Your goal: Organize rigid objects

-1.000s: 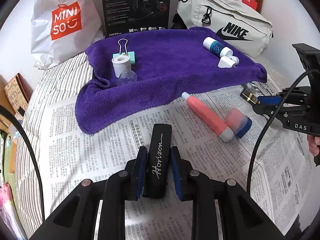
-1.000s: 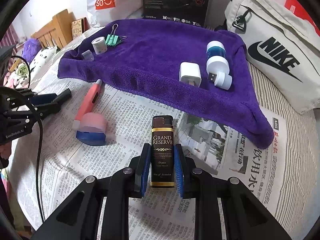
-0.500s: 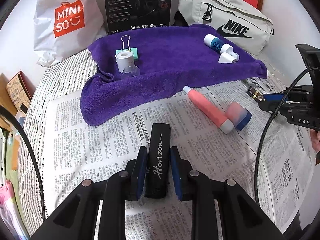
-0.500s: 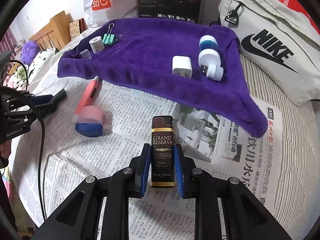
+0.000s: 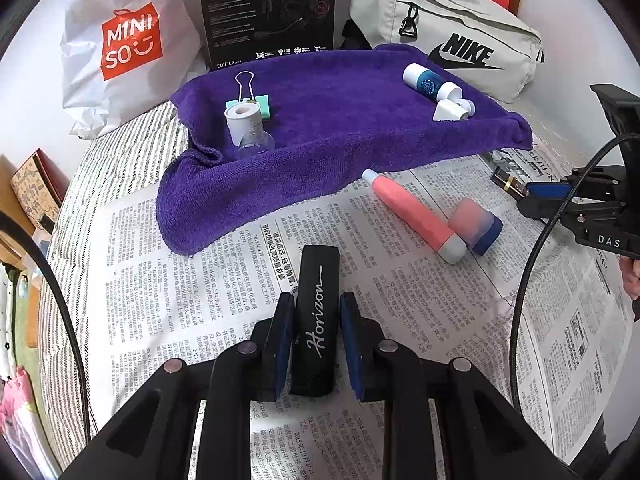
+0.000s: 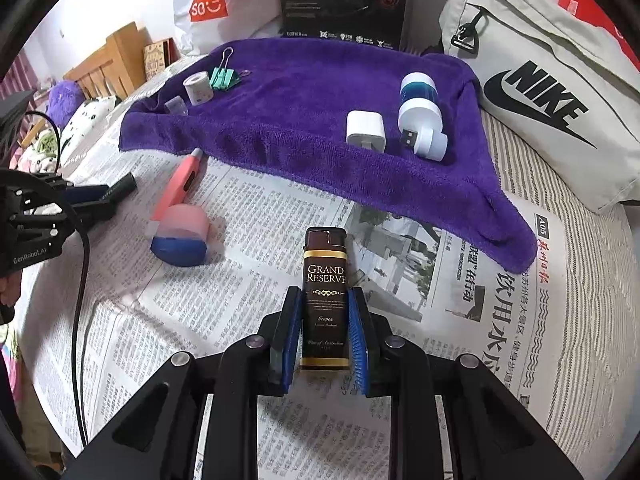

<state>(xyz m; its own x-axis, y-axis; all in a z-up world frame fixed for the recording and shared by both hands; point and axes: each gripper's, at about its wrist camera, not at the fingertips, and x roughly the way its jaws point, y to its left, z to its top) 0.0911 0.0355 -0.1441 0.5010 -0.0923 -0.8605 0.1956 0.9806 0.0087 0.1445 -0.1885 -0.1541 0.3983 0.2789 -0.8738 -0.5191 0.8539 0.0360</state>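
Observation:
My left gripper [image 5: 316,312] is shut on a black lighter marked "Horizon" [image 5: 318,280], held above the newspaper. My right gripper [image 6: 324,304] is shut on a brown "Grand Reserve" lighter [image 6: 325,276], also above the paper. A purple towel [image 5: 340,132] lies at the back. On it rest a tape roll [image 5: 241,122], a green binder clip [image 5: 256,100], a small clear bottle [image 5: 256,144], a blue-white tube [image 5: 428,82], a white charger [image 6: 366,127] and a white USB plug [image 6: 426,138]. A pink pen-like stick [image 5: 412,210] and a pink-and-blue cap [image 5: 478,226] lie on the newspaper.
Newspaper [image 5: 180,280] covers a striped bedspread [image 5: 128,148]. Behind the towel stand a white Miniso bag [image 5: 124,40], a black headset box [image 5: 268,8] and a grey Nike bag [image 5: 452,36]. A wooden bed frame [image 6: 108,64] and soft toys are at the left of the right wrist view.
Both views have shifted slightly, so the towel and its objects sit a little farther off. Each gripper keeps its lighter held the same way.

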